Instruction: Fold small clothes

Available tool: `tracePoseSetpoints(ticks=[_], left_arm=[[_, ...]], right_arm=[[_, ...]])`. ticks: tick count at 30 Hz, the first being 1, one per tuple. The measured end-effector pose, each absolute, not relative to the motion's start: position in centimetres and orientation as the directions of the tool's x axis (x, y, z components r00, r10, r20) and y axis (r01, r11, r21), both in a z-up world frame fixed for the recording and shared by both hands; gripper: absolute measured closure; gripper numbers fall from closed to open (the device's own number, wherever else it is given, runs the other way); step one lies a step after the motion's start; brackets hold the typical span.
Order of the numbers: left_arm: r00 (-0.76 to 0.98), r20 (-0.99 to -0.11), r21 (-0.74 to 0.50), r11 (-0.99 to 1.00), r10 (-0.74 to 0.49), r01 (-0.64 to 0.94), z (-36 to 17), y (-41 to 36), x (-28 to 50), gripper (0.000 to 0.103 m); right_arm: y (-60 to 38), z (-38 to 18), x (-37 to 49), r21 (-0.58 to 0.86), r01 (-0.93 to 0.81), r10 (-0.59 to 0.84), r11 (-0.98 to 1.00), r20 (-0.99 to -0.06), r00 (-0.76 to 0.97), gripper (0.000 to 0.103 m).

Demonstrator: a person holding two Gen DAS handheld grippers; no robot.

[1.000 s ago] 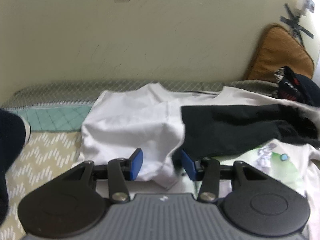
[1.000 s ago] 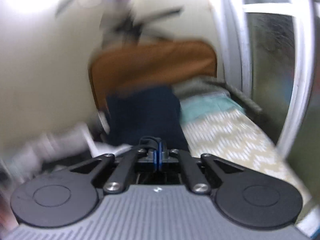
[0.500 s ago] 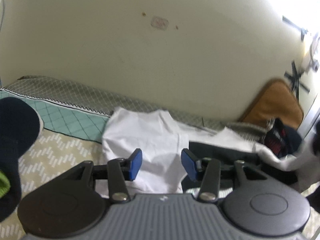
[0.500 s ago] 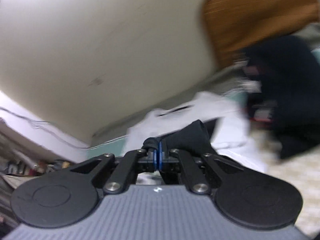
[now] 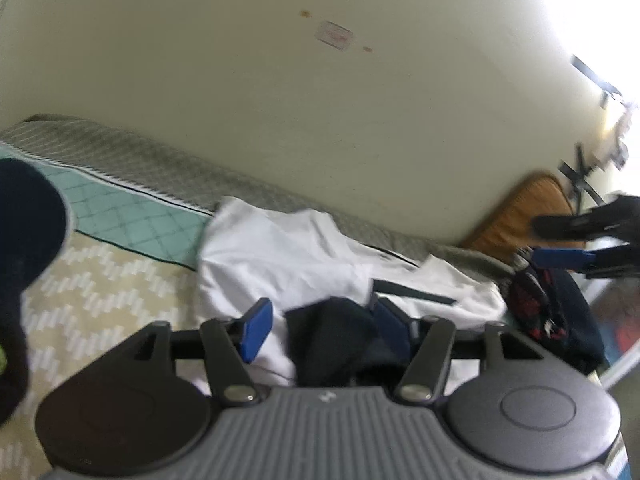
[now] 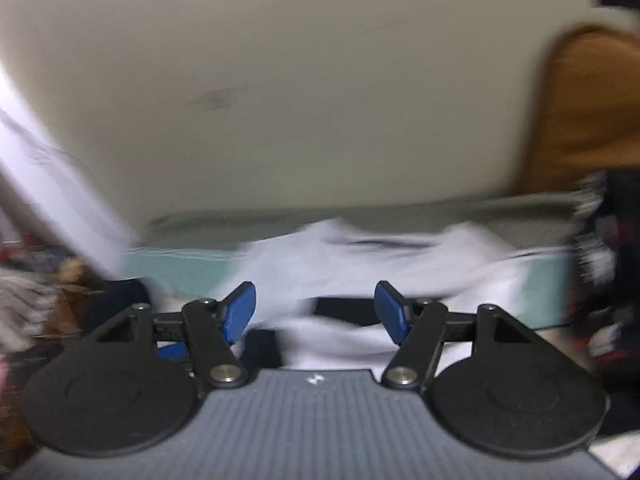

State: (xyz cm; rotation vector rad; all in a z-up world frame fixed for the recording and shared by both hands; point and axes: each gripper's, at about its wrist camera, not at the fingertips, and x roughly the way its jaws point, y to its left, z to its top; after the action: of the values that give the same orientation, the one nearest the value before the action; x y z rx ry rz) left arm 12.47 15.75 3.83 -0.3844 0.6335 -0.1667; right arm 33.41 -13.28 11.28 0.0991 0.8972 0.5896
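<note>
The left wrist view is the sharper of the two. It shows the bed [image 5: 120,280] with its zigzag beige cover and a teal quilted band along the wall, a white shirt [image 5: 280,256] spread against the wall side, and a dark garment [image 5: 332,344] crumpled on top of it. Only this view shows a dark rounded shape at the left edge, and the right hand-held gripper [image 5: 560,240] coming in from the right edge above a dark red-patterned garment [image 5: 548,304]. An orange cushion [image 5: 516,216] leans against the wall behind it.

The right wrist view is smeared by motion. It shows the same white shirt [image 6: 400,264] and a dark strip of cloth [image 6: 344,308] across it, the orange cushion [image 6: 588,112] at the right, and, unlike the other view, a blurred jumble of things at the far left past the end of the bed, under a white slanting band.

The left hand-held gripper [image 5: 320,324] has its blue pads apart, and its jaws have just been opening. The dark garment lies between them, bunched up against the right-hand pad; I cannot tell whether that pad touches it, and the left-hand pad stands clear of it.

The right hand-held gripper [image 6: 316,312] also has its jaws wide apart and has just been opening. Nothing is pinched between its pads; the white shirt and the dark strip lie below and beyond them.

No container shows in either view.
</note>
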Motion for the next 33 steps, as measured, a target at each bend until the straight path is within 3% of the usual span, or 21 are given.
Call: tracePoseSetpoints(ticks=[3,5,6,7,8,9,10,13,14,16,18,22,25,28,33], left_arm=[[0.793,-0.566,-0.324,0.945,-0.227,0.039,3.6,14.3,12.4,0.036],[0.78,-0.59,-0.297,0.954,-0.209,0.031,3.1,13.8,12.8,0.038],[0.77,-0.603,-0.294,0.955,-0.208,0.029,2.9,13.8,13.0,0.046],[0.758,-0.617,-0.29,0.957,-0.21,0.03,2.6,13.7,13.2,0.062],[0.747,-0.63,-0.287,0.957,-0.215,0.033,2.3,13.6,13.4,0.072],[0.732,-0.643,-0.288,0.957,-0.227,0.044,2.0,13.5,13.7,0.092],[0.727,-0.648,-0.284,0.958,-0.228,0.047,1.7,13.4,13.8,0.093],[0.763,-0.612,-0.266,0.963,-0.208,0.049,1.7,13.3,13.4,0.091],[0.776,-0.599,-0.266,0.963,-0.197,0.039,1.8,13.4,13.3,0.087],[0.794,-0.599,-0.213,0.977,-0.106,-0.029,1.6,13.6,13.3,0.068],[0.782,-0.621,-0.172,0.983,-0.055,-0.068,1.0,13.9,13.7,0.065],[0.778,-0.621,-0.237,0.969,-0.098,-0.067,1.3,15.1,13.6,0.06],[0.795,-0.597,-0.258,0.964,-0.103,-0.069,2.2,15.7,13.0,0.056],[0.816,-0.572,-0.301,0.948,-0.089,-0.108,3.2,16.7,12.6,0.056],[0.823,-0.565,-0.373,0.909,-0.062,-0.187,3.9,19.0,12.1,0.056]], right_arm=[[-15.6,8.0,35.0,0.219,-0.366,0.394,0.905,-0.758,0.52,0.035],[-16.9,5.5,36.1,0.213,-0.311,0.352,0.926,-0.786,0.509,0.035],[-17.6,4.3,36.6,0.223,-0.285,0.342,0.932,-0.798,0.497,0.035],[-18.2,3.2,37.0,0.241,-0.263,0.344,0.934,-0.804,0.486,0.035],[-18.6,2.4,37.2,0.266,-0.254,0.36,0.93,-0.804,0.473,0.048],[-18.7,1.8,37.3,0.295,-0.259,0.387,0.92,-0.798,0.462,0.067],[-18.4,1.5,37.2,0.302,-0.269,0.398,0.915,-0.788,0.47,0.086],[-19.3,2.5,37.3,0.287,-0.231,0.369,0.93,-0.708,0.602,0.09],[-19.8,2.4,37.7,0.283,-0.188,0.337,0.94,-0.696,0.634,0.095],[-19.6,2.2,37.8,0.175,-0.133,0.217,0.976,-0.673,0.707,0.096],[-18.8,1.8,37.6,0.096,-0.164,0.185,0.982,-0.683,0.707,0.096],[-18.4,4.1,34.3,0.049,-0.236,0.214,0.97,-0.626,0.75,0.09],[-18.8,6.5,30.4,0.069,-0.346,0.318,0.936,-0.587,0.744,0.064],[-16.4,7.7,26.9,0.088,-0.518,0.459,0.851,-0.604,0.651,0.064],[-10.4,7.3,22.2,0.311,-0.712,0.67,0.629,-0.682,0.294,0.064]])
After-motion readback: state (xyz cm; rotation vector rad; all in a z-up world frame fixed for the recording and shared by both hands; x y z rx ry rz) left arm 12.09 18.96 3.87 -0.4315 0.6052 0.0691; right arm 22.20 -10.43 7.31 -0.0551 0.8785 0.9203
